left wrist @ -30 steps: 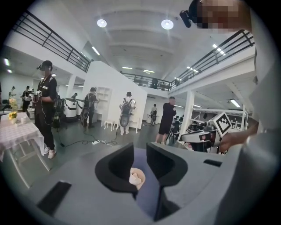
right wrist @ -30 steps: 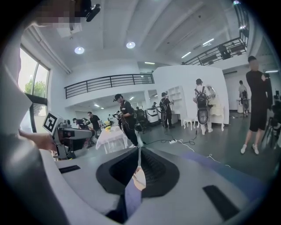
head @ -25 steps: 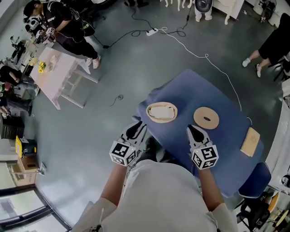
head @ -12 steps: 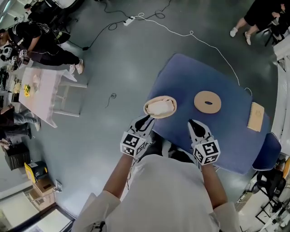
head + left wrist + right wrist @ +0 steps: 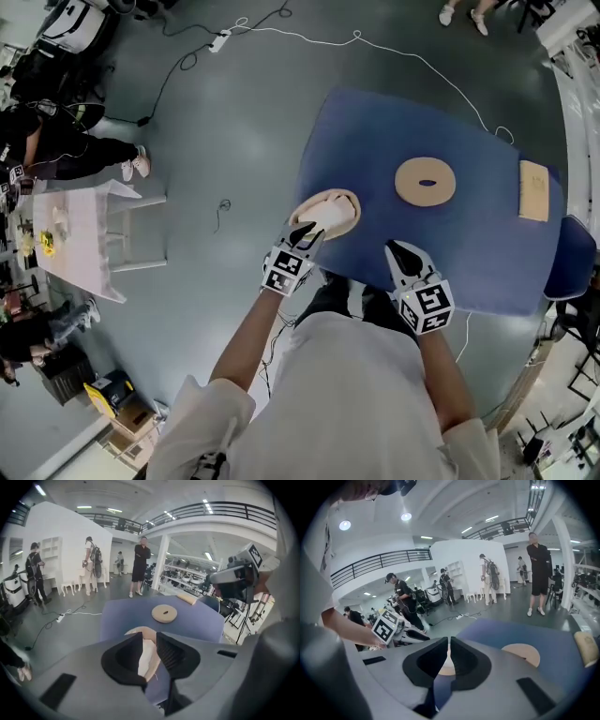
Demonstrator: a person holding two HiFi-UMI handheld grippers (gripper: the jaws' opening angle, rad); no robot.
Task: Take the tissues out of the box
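Left gripper (image 5: 306, 230) jaws apart at box (image 5: 350, 201), tissues (image 5: 330, 217) showing between them. Right gripper (image 5: 397, 251) closed, empty.

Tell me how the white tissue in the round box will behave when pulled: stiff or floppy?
Probably floppy and light: the tissue lies in soft folds inside the round box. Pulling may drag the box along, since nothing holds it down.
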